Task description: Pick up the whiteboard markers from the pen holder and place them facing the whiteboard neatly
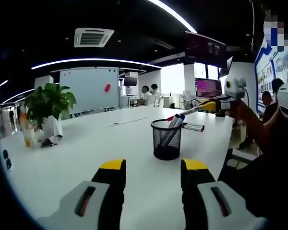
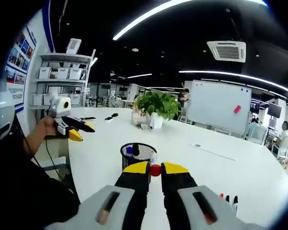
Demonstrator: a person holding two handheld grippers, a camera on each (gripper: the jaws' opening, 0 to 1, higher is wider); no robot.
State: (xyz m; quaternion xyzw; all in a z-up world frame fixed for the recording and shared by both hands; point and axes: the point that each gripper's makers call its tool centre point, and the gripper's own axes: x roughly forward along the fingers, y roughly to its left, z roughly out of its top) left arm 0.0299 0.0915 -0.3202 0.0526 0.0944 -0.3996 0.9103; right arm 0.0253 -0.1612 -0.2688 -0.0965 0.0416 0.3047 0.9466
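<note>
While right tool pinches a red-capped marker above pen holder, lift straight clear; left tool wide, empty over desk.

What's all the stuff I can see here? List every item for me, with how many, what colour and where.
Table: one, white, spanning both views.
Pen holder: one, black mesh, on the table ahead of the grippers.
Markers in the holder: a few, exact count unclear, red and blue caps.
Markers on the table: a few, lying beyond the holder.
Held marker: one, red cap, between the right gripper's jaws.
Plant: one, green, white pot, on the table.
Whiteboard: one, white, red item stuck on it, at the back.
Shelf: one, white, with boxes, by the wall.
People: several, seated at the back.
Left gripper: black, yellow tips, open.
Right gripper: black, yellow tips, shut on the held marker.
</note>
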